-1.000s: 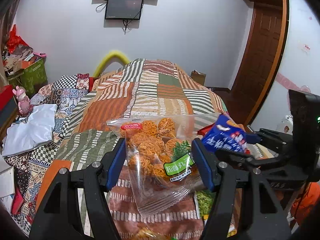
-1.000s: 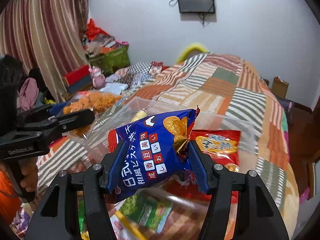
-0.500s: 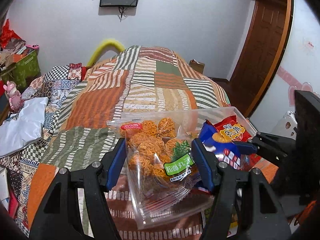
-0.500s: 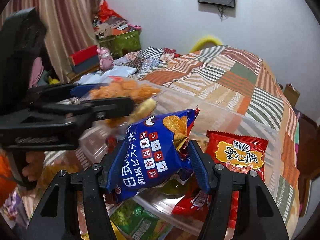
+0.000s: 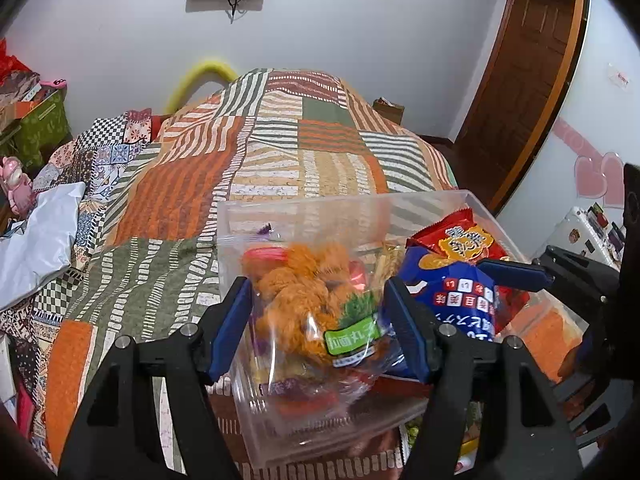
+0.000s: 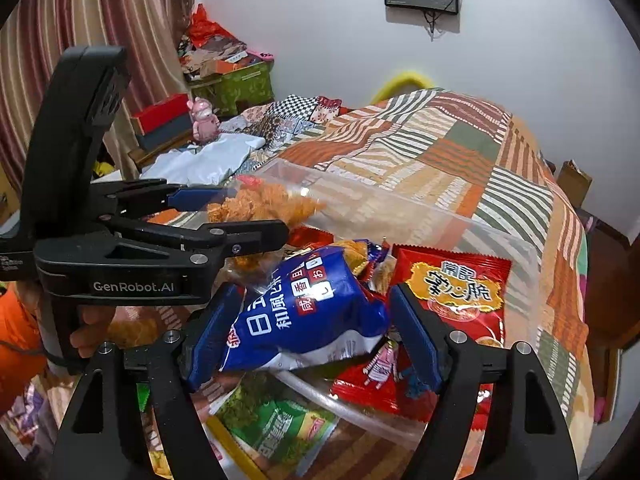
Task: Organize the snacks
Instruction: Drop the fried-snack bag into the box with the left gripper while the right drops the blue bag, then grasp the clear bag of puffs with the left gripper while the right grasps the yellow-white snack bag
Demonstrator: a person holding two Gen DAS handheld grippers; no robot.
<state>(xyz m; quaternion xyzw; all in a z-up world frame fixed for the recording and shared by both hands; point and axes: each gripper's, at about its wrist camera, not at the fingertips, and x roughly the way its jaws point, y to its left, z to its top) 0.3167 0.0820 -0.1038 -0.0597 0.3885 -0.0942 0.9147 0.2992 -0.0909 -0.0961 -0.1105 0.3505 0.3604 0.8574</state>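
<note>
A clear plastic bin (image 5: 304, 208) (image 6: 400, 208) sits on the patchwork bed. My left gripper (image 5: 318, 328) is shut on a clear bag of orange noodle snacks (image 5: 304, 296), held over the bin's left part; that bag also shows in the right wrist view (image 6: 260, 204). My right gripper (image 6: 308, 340) is shut on a blue snack bag (image 6: 304, 312), held at the bin's near rim; the bag also shows in the left wrist view (image 5: 456, 296). A red snack bag (image 6: 452, 292) (image 5: 456, 240) lies in the bin.
A green snack pack (image 6: 280, 424) lies on the bed in front of the bin. A white cloth (image 5: 36, 236) and clutter with a pink toy (image 6: 202, 118) lie at the bed's left. A wooden door (image 5: 520, 72) stands at the right.
Both grippers have moved forward and down over the bin with their bags. The noodle bag and the blue bag now hang lower, within the bin's walls.
</note>
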